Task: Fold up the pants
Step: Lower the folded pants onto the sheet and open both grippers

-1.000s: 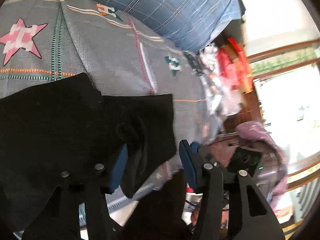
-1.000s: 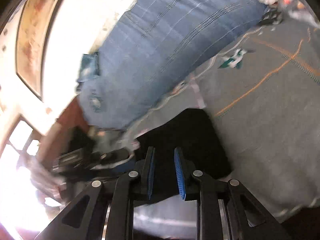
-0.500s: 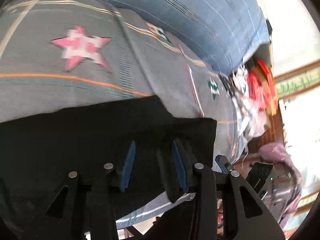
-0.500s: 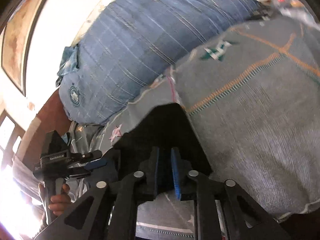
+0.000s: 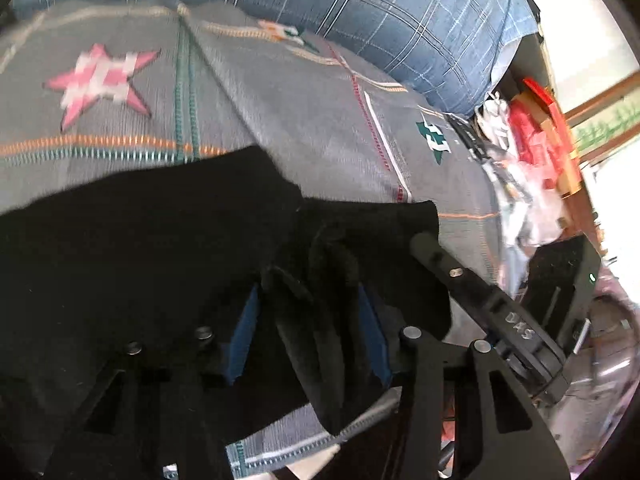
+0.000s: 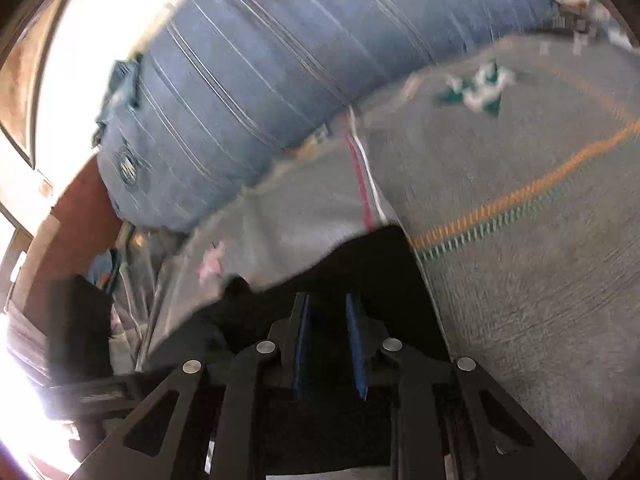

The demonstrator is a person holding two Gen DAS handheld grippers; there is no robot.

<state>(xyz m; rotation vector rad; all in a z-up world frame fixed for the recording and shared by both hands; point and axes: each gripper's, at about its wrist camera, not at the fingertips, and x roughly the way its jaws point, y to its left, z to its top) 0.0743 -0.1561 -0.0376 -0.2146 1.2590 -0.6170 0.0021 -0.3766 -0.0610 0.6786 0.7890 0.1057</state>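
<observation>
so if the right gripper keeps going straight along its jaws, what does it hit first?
The black pants: dark cloth already lies between the right gripper's jaws and just ahead. Past that edge is the grey patterned bedspread; depth is unclear.

- The left gripper [image 5: 308,332], its jaws just reopening, now straddles a bunched fold of the black pants [image 5: 140,248].
- The right gripper [image 6: 328,344], narrowing, sits over the pants' edge.
</observation>
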